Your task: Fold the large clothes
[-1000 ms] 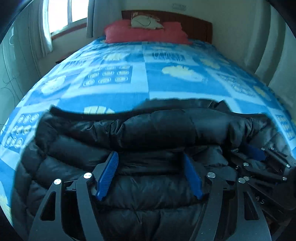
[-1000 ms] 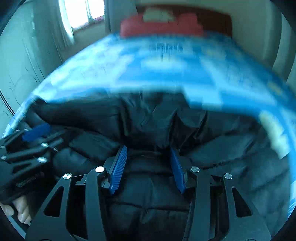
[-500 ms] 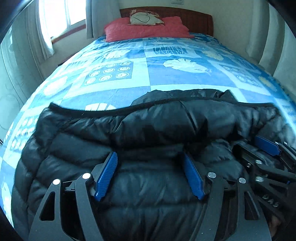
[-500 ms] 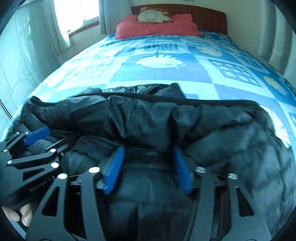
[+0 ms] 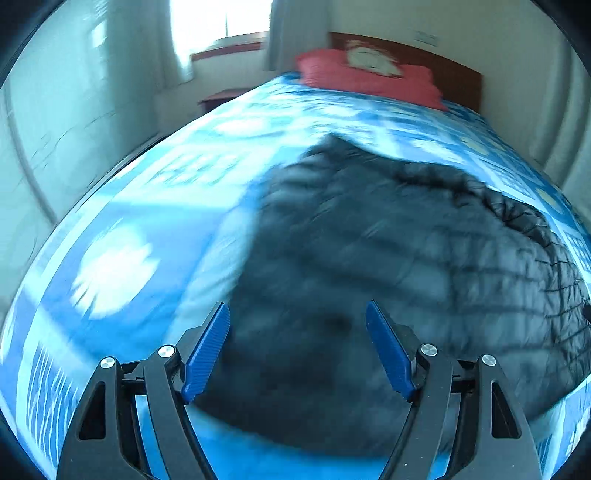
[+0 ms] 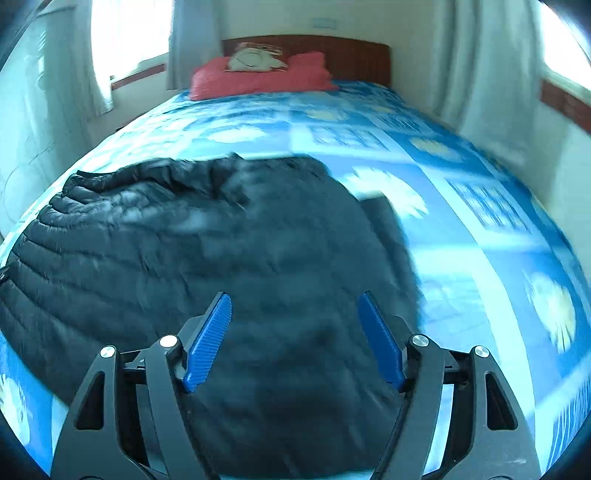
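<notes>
So it's a bedroom, with a bed covered by a blue bedspread [image 6: 461, 229] in a patchwork of squares with white leaf and grid prints, looks like soft fleece-type fabric. At the head end there's a red pillow [image 6: 258, 79] with a smaller pale cushion [image 6: 255, 59] sitting on top of it, right against a dark wooden headboard [image 6: 351, 55]. Pale curtains [image 6: 476, 74] hang on the wall to one side of the headboard, and a bright window [image 5: 218, 18] is on the other side.

The black puffer jacket [image 6: 184, 251] lies in a rounded, puffy bundle on the bedspread at the foot end, well apart from the pillow. Shiny quilted nylon, horizontal stitched ribs, a dark trim running along its far edge.

Both views are pretty motion-blurred. The left gripper [image 5: 297, 347] has its ribbed blue pads spread wide, nothing between them, hanging over the jacket's near edge. The right gripper [image 6: 293, 339] is the same: spread apart, empty, above the jacket.
</notes>
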